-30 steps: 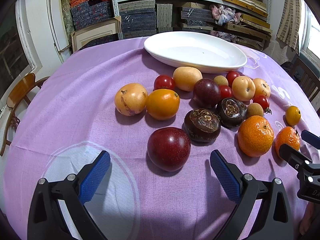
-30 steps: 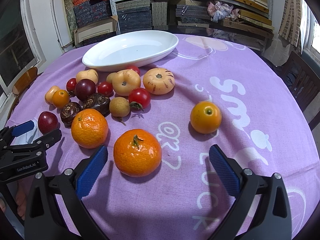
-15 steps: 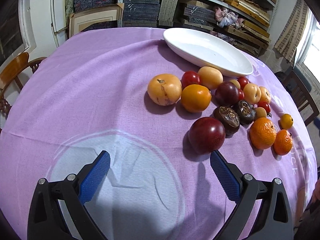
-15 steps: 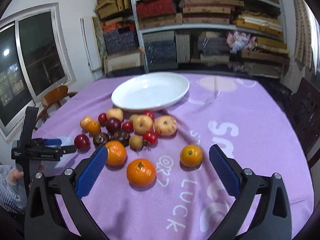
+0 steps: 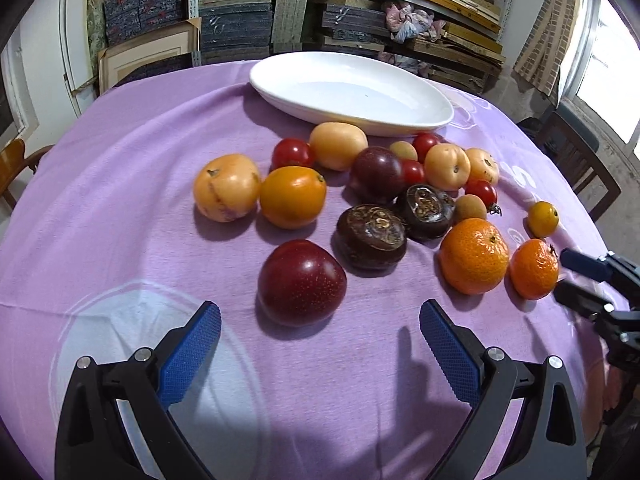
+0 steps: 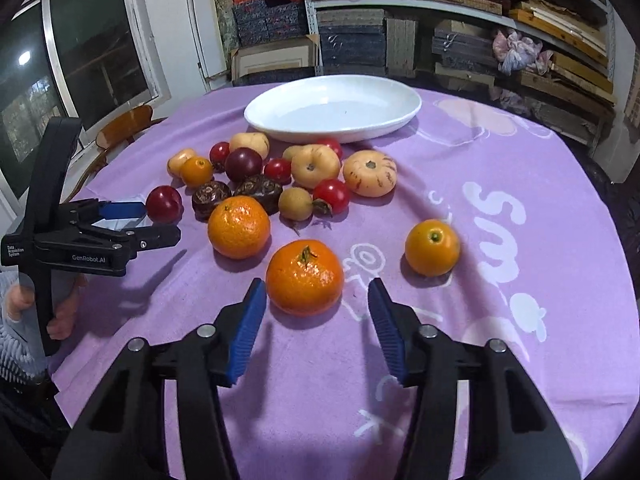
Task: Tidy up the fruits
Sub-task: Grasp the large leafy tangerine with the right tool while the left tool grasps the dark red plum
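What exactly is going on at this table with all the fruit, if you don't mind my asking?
A person holds a gripper in each hand over fruit scattered on a purple tablecloth. The white dish holds nothing so far. The right gripper has just been closing its jaws toward a tangerine lying just ahead of them, but the pads are not on it yet. The left gripper is open just short of a dark red plum.

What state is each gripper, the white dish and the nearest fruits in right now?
White oval dish: empty, upright on the purple tablecloth.
Right gripper: open, jaws have just been closing, nothing gripped.
Near orange mandarin: on the cloth just ahead of the right gripper, untouched.
Left gripper: open, empty.
Dark red plum: on the cloth, untouched.
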The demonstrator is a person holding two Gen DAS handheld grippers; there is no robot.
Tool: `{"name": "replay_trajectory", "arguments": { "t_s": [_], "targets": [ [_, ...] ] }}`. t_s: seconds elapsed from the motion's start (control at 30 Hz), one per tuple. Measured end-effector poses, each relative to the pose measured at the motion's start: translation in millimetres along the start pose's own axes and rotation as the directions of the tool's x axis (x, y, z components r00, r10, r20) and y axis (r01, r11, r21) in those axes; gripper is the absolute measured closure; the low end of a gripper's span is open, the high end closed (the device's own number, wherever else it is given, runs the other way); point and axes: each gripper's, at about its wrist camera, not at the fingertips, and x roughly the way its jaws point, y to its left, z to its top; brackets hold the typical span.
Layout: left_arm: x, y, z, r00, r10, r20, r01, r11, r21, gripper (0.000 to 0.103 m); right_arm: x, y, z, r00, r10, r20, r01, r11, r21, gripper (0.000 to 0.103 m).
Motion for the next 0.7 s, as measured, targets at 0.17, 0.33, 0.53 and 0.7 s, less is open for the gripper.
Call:
{"name": "replay_trajectory", "arguments": {
  "t_s": [0.17, 0.33, 0.53, 0.7],
  "targets": [
    [2, 2, 7, 1.000, -0.031, 0.002, 0.031, 1.000, -0.005, 0.003, 12, 3, 4, 1.000, -0.003, 0.001, 0.003, 1.000, -0.012, 0.051],
    [6, 1, 12, 0.999, -0.046, 0.006, 0.046, 0.999, 0.004, 0.004, 20, 6, 11, 1.000, -0.010, -0.007, 0.009, 1.000, -0.023, 0.051],
    [8, 3, 17, 0.999, -0.040, 0.012, 0.039, 0.999, 0.017, 0.034, 31, 5, 13, 0.999, 0.008, -0.035, -0.009, 1.000, -0.023, 0.056],
    [7, 3, 16, 1.000, -0.023, 0.018, 0.023, 0.999, 0.030, 0.036, 34, 5, 13, 0.999, 0.008, -0.040, -0.009, 1.000, -0.027, 0.056]
  ]
}}
